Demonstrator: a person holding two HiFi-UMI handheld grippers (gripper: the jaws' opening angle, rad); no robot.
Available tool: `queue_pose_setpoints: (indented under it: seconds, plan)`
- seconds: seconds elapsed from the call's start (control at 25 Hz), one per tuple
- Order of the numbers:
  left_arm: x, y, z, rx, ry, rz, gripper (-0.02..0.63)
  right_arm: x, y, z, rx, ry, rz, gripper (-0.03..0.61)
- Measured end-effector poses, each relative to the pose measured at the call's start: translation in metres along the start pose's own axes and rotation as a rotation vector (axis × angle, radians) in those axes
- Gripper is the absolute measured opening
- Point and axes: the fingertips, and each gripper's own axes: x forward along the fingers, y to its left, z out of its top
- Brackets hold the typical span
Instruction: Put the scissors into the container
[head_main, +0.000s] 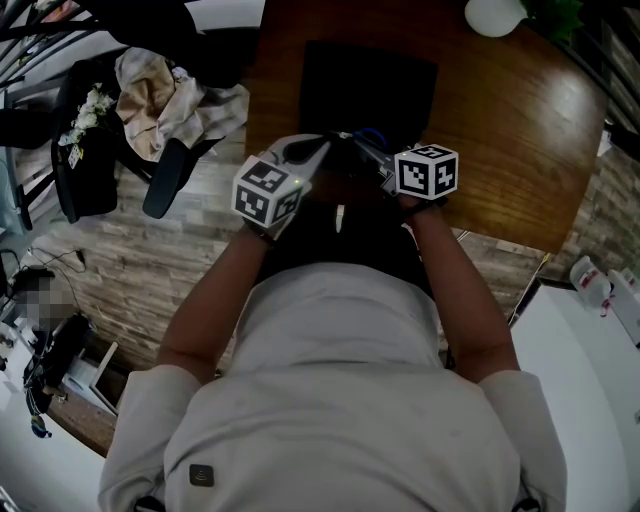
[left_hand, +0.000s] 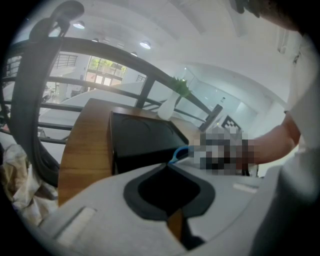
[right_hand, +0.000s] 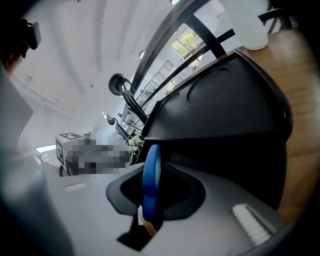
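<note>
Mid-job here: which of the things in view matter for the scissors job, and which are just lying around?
Job:
- blue-handled scissors, clamped in the right gripper
- black container on the wooden table

Lying about:
- white vase at the table's far edge
- crumpled cloth on the chair
- flowers left of it

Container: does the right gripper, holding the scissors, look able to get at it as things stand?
Probably yes. The right gripper, shut on the blue-handled scissors, faces the black container close ahead, with nothing between them.
</note>
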Motion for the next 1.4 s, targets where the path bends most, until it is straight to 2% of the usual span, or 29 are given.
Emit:
queue_pose_setpoints:
  seconds: [0.84, 1.12, 1.4]
  plan:
    - [-0.006, 0.005, -0.004, -0.025, -0.005, 0.003, 0.003, 0.013, 0.005, 0.000, 0.015, 0.021, -0.012, 0.078]
    - [-0.007, -0.004, -0.003, -0.042, -0.009, -0.010, 0.003, 0.010, 0.008, 0.000, 0.011, 0.019, -0.026, 0.124]
    - [-0.009, -0.011, -0.001, -0.067, -0.023, -0.028, 0.003, 0.009, 0.008, -0.007, -0.047, 0.038, -0.075, 0.190]
